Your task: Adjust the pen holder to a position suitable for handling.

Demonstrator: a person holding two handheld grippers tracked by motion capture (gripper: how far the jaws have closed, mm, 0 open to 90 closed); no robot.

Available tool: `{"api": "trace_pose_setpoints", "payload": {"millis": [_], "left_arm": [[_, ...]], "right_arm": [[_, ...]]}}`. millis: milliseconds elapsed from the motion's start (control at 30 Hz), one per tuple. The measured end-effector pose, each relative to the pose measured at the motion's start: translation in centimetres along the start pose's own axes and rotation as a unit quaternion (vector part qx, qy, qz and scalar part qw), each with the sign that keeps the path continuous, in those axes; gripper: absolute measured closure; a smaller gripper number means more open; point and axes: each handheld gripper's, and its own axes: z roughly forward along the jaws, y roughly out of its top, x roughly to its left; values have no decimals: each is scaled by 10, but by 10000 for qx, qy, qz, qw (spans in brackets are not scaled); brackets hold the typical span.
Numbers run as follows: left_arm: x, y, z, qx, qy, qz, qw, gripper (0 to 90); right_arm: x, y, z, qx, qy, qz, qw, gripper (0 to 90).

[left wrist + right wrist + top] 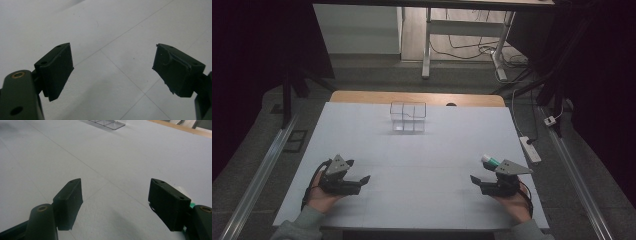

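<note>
My left gripper (358, 171) rests low over the white table (422, 155) near its front left, held by a hand. Its jaws stand wide open, and in the left gripper view (112, 62) only bare table lies between them. At the front right, my right gripper (478, 175) is also open over the table, with nothing between its jaws in the right gripper view (115, 192). A small white and green tube-like object (489, 160) lies just beyond the right gripper. A bit of this object (184, 192) peeks out behind the right-hand jaw. A clear box (408, 118) stands at the far middle.
The base of the clear box (108, 124) is at the top of the right gripper view. A wooden strip (417, 97) runs along the table's far edge. A power strip (530, 148) and cables lie on the floor to the right, with desk legs (427, 45) behind.
</note>
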Motion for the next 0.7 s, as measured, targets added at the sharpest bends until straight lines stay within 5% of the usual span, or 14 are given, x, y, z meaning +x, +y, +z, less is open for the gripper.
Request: {"api": "trace_pose_setpoints", "payload": {"millis": [267, 700], "left_arm": [[2, 0, 0, -68, -94, -38, 9999, 156], [2, 0, 3, -21, -83, -18, 10000, 155]], "right_arm": [[1, 1, 3, 45, 179, 98, 9998, 280], [1, 2, 1, 68, 127, 117, 9998, 283]]}}
